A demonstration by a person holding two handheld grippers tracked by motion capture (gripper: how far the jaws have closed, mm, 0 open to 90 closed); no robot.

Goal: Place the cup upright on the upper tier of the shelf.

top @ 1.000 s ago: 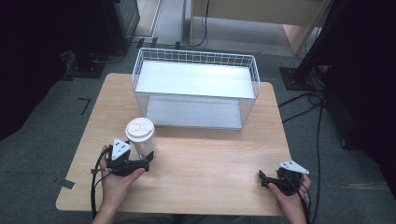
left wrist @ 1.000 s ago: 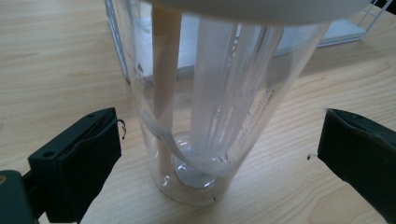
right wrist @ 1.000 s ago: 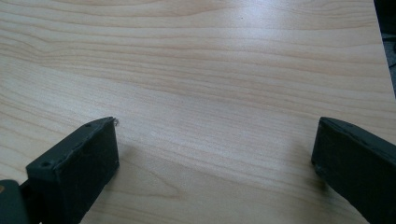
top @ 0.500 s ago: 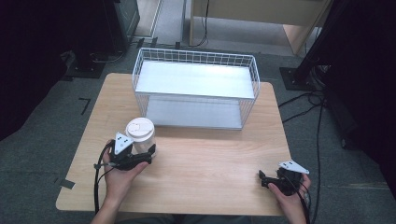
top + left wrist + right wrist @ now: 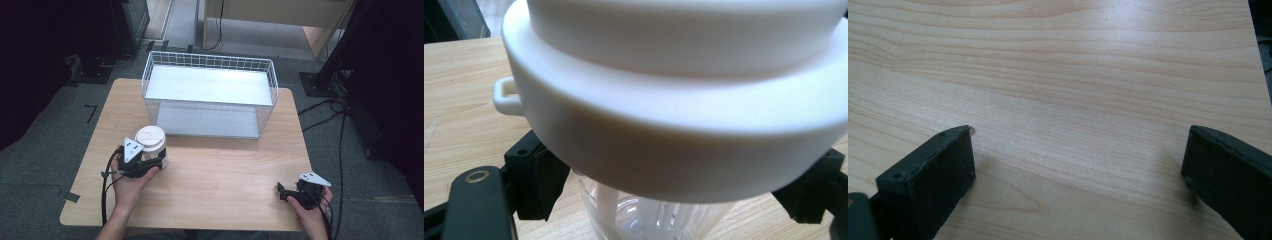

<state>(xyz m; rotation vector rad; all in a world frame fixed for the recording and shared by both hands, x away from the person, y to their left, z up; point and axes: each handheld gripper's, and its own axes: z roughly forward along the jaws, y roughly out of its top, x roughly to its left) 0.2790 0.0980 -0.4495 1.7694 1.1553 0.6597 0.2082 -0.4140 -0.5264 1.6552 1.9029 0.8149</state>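
A: High view first: where does the cup (image 5: pixel 150 141) stand?

B: At the lower left of the frame, upright on the wooden table (image 5: pixel 225 175), just in front of the left end of the white wire basket (image 5: pixel 210 95) and apart from it.

A: And the left gripper (image 5: pixel 156 161)?

B: Its jaws have just been closing, with the cup between them. In the left gripper view the black pads (image 5: pixel 536 182) sit against the clear wall on both sides, right under the rim of the white lid (image 5: pixel 674 115). So it grips the cup.

A: Is that a good spot?

B: Likely, yes. The cup looks like thin clear plastic, light and easy to dent, and the wall is smooth, so it could slip. Just below the lid the rim should stiffen it, and the lid's overhang would probably catch it if it slid. A hard squeeze might pop the lid.

A: The right gripper (image 5: pixel 283 191)?

B: It rests at the lower right, jaws wide apart over bare wood, holding nothing.
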